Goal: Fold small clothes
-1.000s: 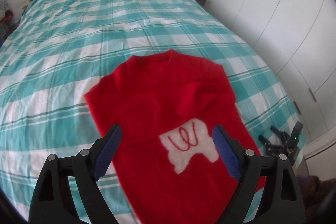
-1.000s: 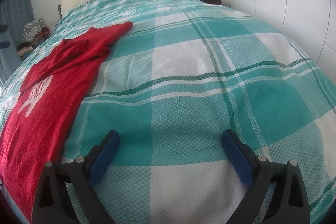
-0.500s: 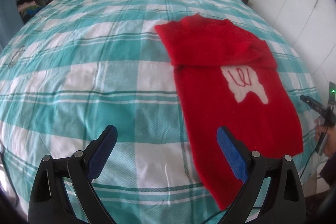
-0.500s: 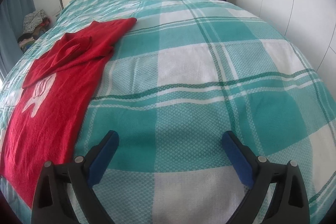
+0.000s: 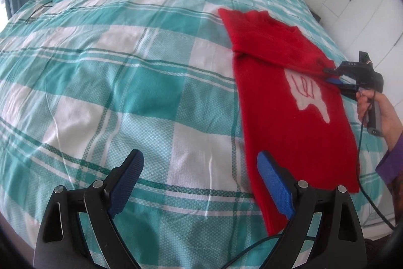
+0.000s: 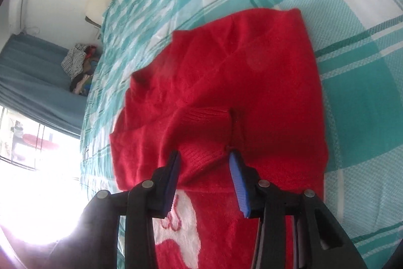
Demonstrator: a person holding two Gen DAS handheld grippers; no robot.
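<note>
Fuzzy knit red sweater [image 6: 252,82] on matt, waffle-textured woven checked bedspread [image 5: 126,82].

The sweater [image 5: 289,102] is bright red with a white patch [image 5: 308,95] carrying red squiggles, right of frame. The bedspread [image 5: 126,72] is teal-and-white plaid with thin dark green lines. Both grippers are black with blue pads [image 5: 274,183]. A purple cuff [image 5: 390,165] shows at right.

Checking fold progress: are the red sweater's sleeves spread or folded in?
Folded in: both sleeves lie across the red sweater chest, one ribbed cuff between the right gripper fingers.
</note>
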